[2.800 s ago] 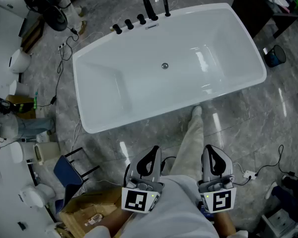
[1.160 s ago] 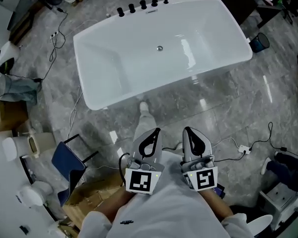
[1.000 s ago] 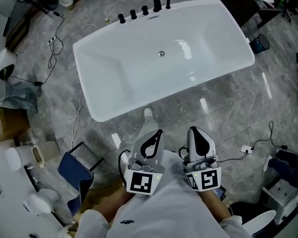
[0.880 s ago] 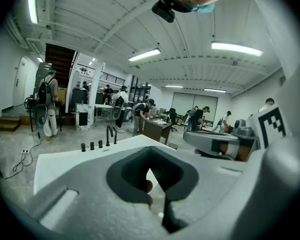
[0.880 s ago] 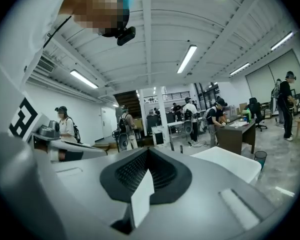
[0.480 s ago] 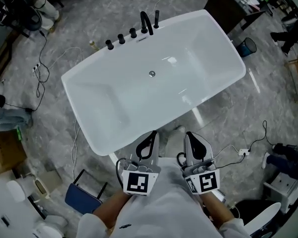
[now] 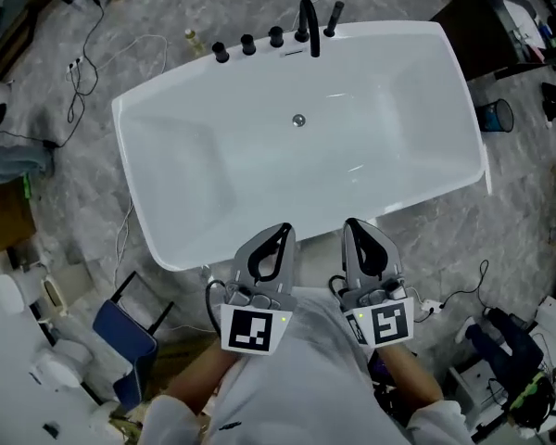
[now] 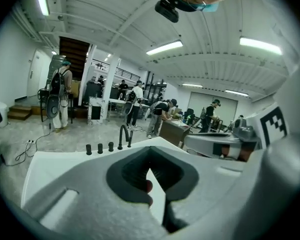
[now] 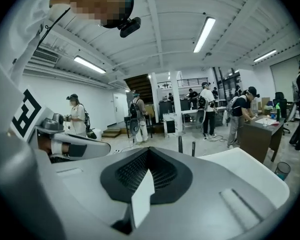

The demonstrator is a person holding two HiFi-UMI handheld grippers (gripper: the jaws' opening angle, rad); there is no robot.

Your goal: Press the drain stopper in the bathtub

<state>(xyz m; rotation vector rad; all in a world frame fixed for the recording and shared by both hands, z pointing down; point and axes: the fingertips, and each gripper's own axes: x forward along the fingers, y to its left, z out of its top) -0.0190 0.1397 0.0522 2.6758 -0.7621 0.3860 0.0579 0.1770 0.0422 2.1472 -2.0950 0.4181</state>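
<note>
The white bathtub (image 7: 137, 207) fills the middle of the head view, with its small round metal drain stopper (image 7: 298, 120) on the tub floor near the far side. A black faucet (image 7: 308, 21) and several black knobs (image 7: 247, 43) stand on the far rim. My left gripper (image 7: 279, 230) and right gripper (image 7: 354, 224) are held side by side at the tub's near rim, far short of the stopper. Both are shut with nothing in them. The left gripper view shows the left gripper (image 8: 150, 150) with jaws together, pointing over the tub. In the right gripper view the right gripper (image 9: 147, 150) looks the same.
A blue chair (image 7: 125, 332) and a cardboard box (image 7: 0, 216) stand on the grey floor at the left. A dark desk (image 7: 491, 17) and a small bin (image 7: 496, 116) are at the right. Cables (image 7: 93, 35) lie near the tub's far left corner. People stand beyond the tub.
The head camera and both grippers have come closer to the tub, from well back on the floor to its near rim. Both grippers stayed shut and side by side.
</note>
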